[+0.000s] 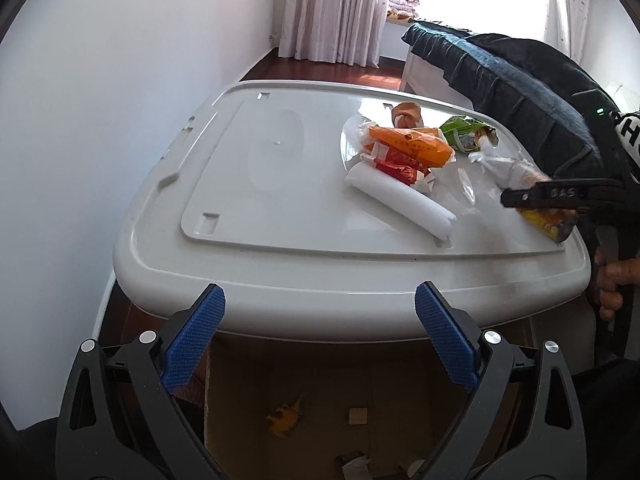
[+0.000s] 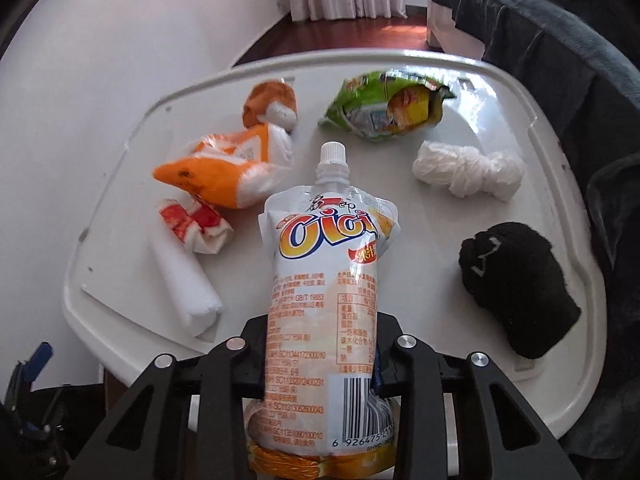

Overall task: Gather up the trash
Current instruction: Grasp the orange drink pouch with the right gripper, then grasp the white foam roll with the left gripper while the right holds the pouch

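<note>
My right gripper [image 2: 320,346] is shut on a white and orange drink pouch [image 2: 328,264], gripping its lower half with the capped spout pointing away from me. In the left wrist view the same gripper [image 1: 540,196] holds the pouch [image 1: 516,170] at the right edge of the white bin lid [image 1: 280,208]. On the lid lie an orange wrapper [image 2: 224,176], a red and white wrapper [image 2: 196,224], a white foam roll [image 2: 184,284], a green snack bag [image 2: 380,108] and a knotted white plastic bag [image 2: 468,172]. My left gripper [image 1: 320,292] is open and holds nothing, just off the lid's near edge.
A black cloth item [image 2: 516,288] lies at the lid's right side. An open cardboard box [image 1: 320,400] with small scraps sits below the left gripper. A bed with a dark blanket [image 1: 520,80] runs along the right. A white wall stands on the left.
</note>
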Demonstrator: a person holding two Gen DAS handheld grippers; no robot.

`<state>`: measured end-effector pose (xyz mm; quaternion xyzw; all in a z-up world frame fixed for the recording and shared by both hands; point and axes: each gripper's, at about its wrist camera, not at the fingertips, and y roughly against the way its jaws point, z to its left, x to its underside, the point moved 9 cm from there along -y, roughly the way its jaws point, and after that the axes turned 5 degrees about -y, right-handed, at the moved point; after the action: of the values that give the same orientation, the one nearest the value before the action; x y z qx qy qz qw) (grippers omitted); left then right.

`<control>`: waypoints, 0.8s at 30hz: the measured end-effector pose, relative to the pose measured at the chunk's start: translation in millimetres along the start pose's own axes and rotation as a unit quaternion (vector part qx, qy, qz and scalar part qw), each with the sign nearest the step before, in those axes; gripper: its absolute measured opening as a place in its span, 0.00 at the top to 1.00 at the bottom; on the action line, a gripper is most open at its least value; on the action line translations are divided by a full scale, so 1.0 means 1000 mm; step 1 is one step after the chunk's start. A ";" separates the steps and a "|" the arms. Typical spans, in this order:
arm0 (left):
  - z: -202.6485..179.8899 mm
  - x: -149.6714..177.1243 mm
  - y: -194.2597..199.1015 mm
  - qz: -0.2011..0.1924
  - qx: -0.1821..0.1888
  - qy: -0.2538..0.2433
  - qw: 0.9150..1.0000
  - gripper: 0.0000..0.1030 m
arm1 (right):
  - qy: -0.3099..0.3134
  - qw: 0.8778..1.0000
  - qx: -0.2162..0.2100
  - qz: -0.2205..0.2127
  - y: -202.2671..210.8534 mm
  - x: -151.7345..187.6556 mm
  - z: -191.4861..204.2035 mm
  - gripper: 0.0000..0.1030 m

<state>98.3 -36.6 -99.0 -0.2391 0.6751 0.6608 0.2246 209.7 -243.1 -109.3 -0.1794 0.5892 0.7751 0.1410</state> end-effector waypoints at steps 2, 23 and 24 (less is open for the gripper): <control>-0.008 -0.005 -0.004 0.011 -0.001 -0.005 1.000 0.10 | -0.012 0.999 -0.015 -0.046 0.033 0.002 -0.002 0.67; -0.069 -0.065 -0.132 0.050 -0.077 0.032 0.995 0.55 | -0.056 0.991 -0.057 -0.106 0.083 -0.002 -0.038 0.66; -0.065 -0.066 -0.132 0.044 -0.061 0.027 0.997 0.59 | -0.054 0.991 -0.059 -0.105 0.082 -0.002 -0.035 0.65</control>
<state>232.6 -101.2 -160.1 -0.2401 0.6492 0.7032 0.1624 180.5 -298.8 -46.0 -0.2065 0.5119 0.7979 0.2425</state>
